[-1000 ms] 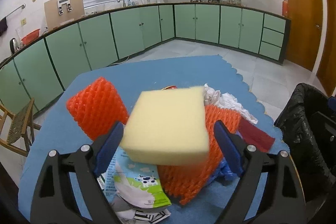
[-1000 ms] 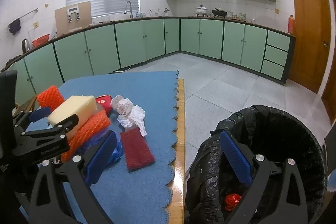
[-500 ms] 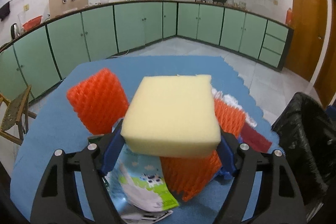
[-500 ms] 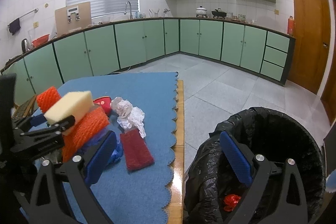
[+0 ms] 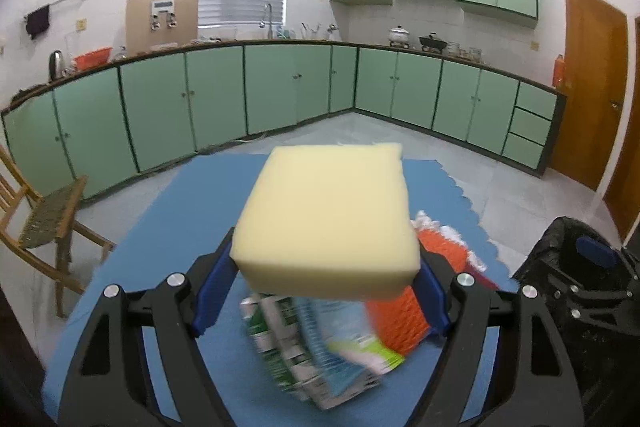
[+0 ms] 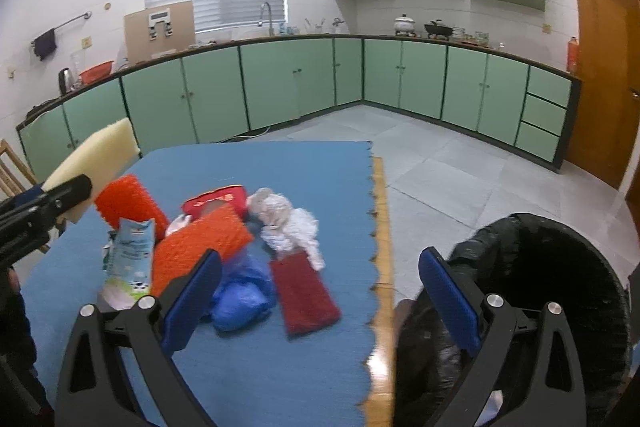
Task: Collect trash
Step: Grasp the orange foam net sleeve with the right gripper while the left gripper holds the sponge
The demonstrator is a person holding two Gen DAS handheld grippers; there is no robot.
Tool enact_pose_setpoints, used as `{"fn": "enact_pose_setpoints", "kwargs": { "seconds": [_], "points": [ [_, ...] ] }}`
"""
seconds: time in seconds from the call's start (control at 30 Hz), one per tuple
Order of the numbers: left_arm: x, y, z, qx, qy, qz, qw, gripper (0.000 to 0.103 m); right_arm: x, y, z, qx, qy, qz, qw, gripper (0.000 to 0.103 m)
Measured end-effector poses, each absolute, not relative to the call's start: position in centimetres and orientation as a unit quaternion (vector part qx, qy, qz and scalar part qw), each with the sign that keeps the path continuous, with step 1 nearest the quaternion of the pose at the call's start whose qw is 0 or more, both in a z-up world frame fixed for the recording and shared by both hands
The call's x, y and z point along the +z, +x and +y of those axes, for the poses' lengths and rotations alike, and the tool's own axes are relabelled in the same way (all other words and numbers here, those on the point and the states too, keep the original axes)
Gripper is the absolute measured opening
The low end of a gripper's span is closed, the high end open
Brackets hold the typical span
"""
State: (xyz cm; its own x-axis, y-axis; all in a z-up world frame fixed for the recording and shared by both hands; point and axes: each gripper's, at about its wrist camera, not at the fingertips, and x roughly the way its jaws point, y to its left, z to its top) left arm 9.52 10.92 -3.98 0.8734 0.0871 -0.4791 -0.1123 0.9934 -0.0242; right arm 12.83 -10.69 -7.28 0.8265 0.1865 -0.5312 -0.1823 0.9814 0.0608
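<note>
My left gripper (image 5: 320, 293) is shut on a pale yellow sponge block (image 5: 328, 219), both blue pads pressing its sides, and holds it above the blue table mat (image 5: 192, 195). From the right wrist view the sponge (image 6: 96, 155) hangs at the far left, clear of the pile. That pile holds two orange foam nets (image 6: 204, 243), a milk carton (image 6: 132, 259), white tissue (image 6: 288, 223), a red cloth (image 6: 304, 291) and a blue bag (image 6: 240, 291). My right gripper (image 6: 320, 263) stands open over the mat's right edge with nothing between its fingers.
A bin lined with a black bag (image 6: 540, 287) stands off the table's right side, just under the right gripper. A red packet (image 6: 216, 199) lies behind the nets. A wooden chair (image 5: 44, 211) stands at the table's left. Green cabinets line the far walls.
The left jaws closed on the sponge and lifted it off the orange net. The milk carton under it has shifted. The right gripper has drifted left toward the table.
</note>
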Motion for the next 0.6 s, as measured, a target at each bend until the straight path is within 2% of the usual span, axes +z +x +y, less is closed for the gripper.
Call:
{"fn": "enact_pose_setpoints", "kwargs": {
  "seconds": [0.2,0.6],
  "points": [
    [-5.2,7.5,12.9,0.086,-0.002,0.254,0.963,0.076,-7.8,13.1,-7.4,0.117,0.001,0.278,0.953,0.097],
    [-7.5,6.5,16.1,0.117,-0.02,0.273,0.955,0.076,-9.9,14.8,-2.3,0.133,-0.009,0.298,0.945,0.096]
  ]
}}
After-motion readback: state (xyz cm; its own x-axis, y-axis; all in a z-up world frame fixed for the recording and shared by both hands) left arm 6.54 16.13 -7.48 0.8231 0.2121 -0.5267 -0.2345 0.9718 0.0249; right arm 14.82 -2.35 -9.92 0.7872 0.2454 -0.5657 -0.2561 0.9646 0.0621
